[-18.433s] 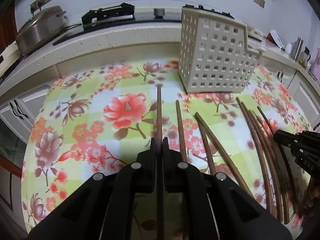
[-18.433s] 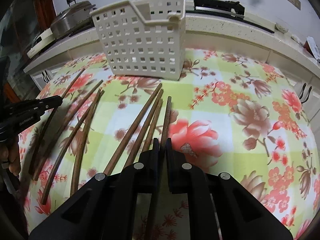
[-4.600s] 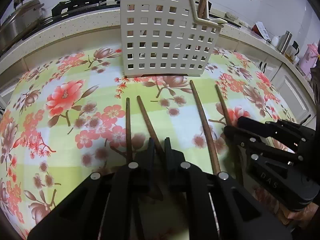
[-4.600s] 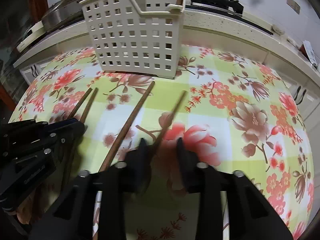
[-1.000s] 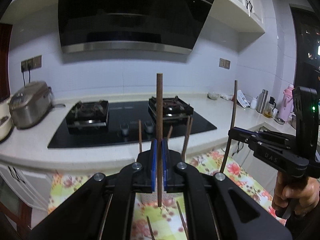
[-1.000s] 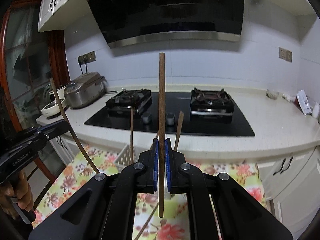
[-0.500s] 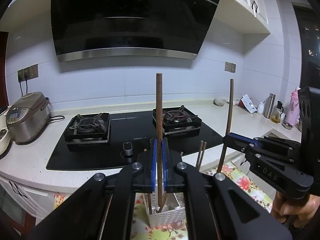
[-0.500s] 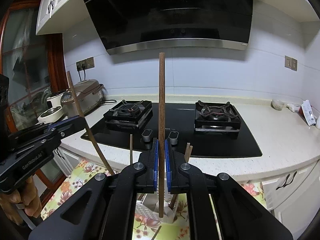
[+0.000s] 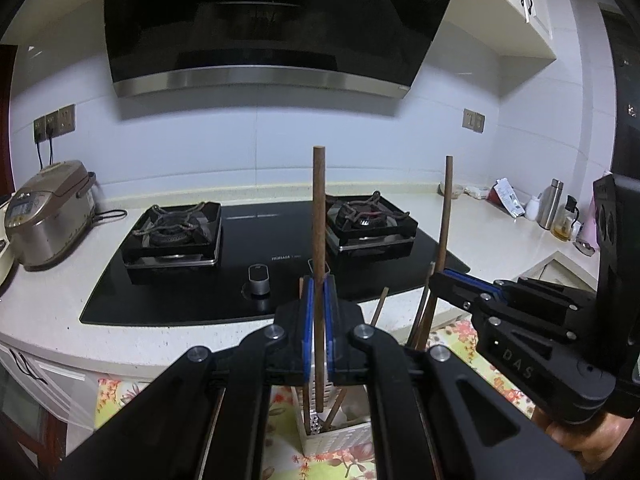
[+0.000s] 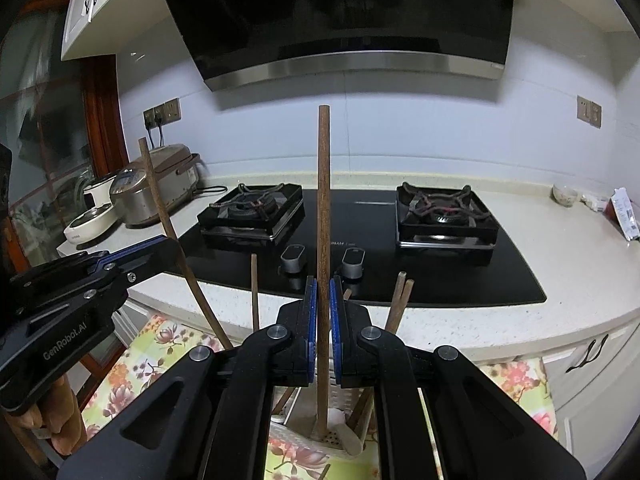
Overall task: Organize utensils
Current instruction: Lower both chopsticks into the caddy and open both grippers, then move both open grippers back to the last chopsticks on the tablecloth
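Two chopsticks now upright, one per gripper. Left gripper (image 9: 318,332) fingers pinching a chopstick (image 9: 319,216); right gripper (image 10: 323,330) fingers pinching another chopstick (image 10: 323,200). Since half a second ago, carried forward and slightly down, so the white perforated basket (image 10: 352,442) on the floral table (image 10: 132,364) now directly beneath both lower tips. Earlier chopsticks (image 10: 398,300) already leaning inside. Beyond, stove (image 9: 256,240) and rice cooker (image 9: 48,212). Probably next: lowering further, then release.

brown chopsticks (image 9: 319,220) upright above white basket (image 9: 340,434)
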Motion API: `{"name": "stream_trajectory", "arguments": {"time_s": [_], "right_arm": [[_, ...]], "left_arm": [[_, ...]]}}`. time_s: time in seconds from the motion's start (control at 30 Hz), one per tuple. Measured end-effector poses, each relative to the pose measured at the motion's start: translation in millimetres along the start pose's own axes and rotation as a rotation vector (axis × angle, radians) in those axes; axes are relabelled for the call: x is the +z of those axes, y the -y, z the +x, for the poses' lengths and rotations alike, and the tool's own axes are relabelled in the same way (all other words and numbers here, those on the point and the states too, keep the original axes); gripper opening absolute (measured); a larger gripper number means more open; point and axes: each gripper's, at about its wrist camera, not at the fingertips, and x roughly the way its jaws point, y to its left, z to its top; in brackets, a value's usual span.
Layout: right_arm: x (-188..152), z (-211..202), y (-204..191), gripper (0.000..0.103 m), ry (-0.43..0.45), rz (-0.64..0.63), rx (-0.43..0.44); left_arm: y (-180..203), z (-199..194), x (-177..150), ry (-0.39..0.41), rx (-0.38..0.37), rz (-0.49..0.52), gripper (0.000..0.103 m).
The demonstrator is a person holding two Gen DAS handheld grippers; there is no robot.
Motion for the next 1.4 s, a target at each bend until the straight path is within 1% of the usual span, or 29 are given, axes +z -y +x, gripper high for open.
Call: {"name": "stream_trajectory", "arguments": {"time_s": [0.17,0.4,0.47,0.53,0.63,0.7,0.73,0.77,0.8,0.83,0.87,1.07,1.13,1.2,1.27,1.33,1.37,1.4], "right_arm": [[-9,13,-4,0.007,-0.011,0.008,-0.005],[-25,34,-6,0.007,-0.062,0.013,-0.001],[-29,38,-6,0.007,-0.079,0.016,0.003],[-33,44,-6,0.008,-0.114,0.016,0.008],[-36,48,-4,0.008,-0.127,0.024,-0.002],[-37,47,-4,0.011,-0.133,0.023,-0.004],[-37,47,-4,0.015,-0.135,0.017,-0.010],[-37,46,-3,0.019,-0.135,0.014,-0.014],[-37,45,-2,0.030,-0.131,0.014,-0.018],[-36,41,-2,0.042,-0.119,0.014,-0.025],[-36,38,-2,0.044,-0.108,0.010,-0.031],[-32,3,4,0.045,-0.054,-0.003,-0.063],[-38,-11,9,0.051,-0.040,-0.003,-0.073],[-46,-24,16,0.055,-0.032,0.001,-0.086],[-60,-35,24,0.059,-0.037,0.018,-0.092],[-82,-42,31,0.067,-0.066,0.041,-0.085],[-92,-43,33,0.069,-0.079,0.047,-0.089],[-108,-43,35,0.072,-0.106,0.056,-0.098]], "left_arm": [[-2,11,-11,-0.029,0.001,-0.008,0.005],[0,27,-25,-0.076,0.002,0.007,0.005],[0,34,-30,-0.108,0.001,0.009,0.005],[0,43,-35,-0.150,-0.003,0.011,0.005],[-2,55,-40,-0.195,-0.009,-0.002,0.006],[-6,60,-44,-0.207,-0.017,-0.016,0.008],[-7,62,-45,-0.210,-0.014,-0.018,0.010],[-8,64,-46,-0.212,-0.011,-0.022,0.013],[-9,64,-46,-0.213,-0.010,-0.025,0.018],[-10,64,-47,-0.211,-0.010,-0.029,0.020],[-9,63,-47,-0.209,-0.010,-0.029,0.020],[-10,46,-50,-0.182,-0.008,-0.035,0.021],[-11,35,-53,-0.167,-0.017,-0.042,0.023],[-12,22,-58,-0.151,-0.019,-0.049,0.036],[-13,5,-69,-0.136,-0.026,-0.056,0.041],[-14,-9,-85,-0.137,-0.029,-0.073,0.045],[-14,-14,-94,-0.142,-0.031,-0.077,0.049],[-13,-18,-102,-0.147,-0.031,-0.078,0.051]]}}
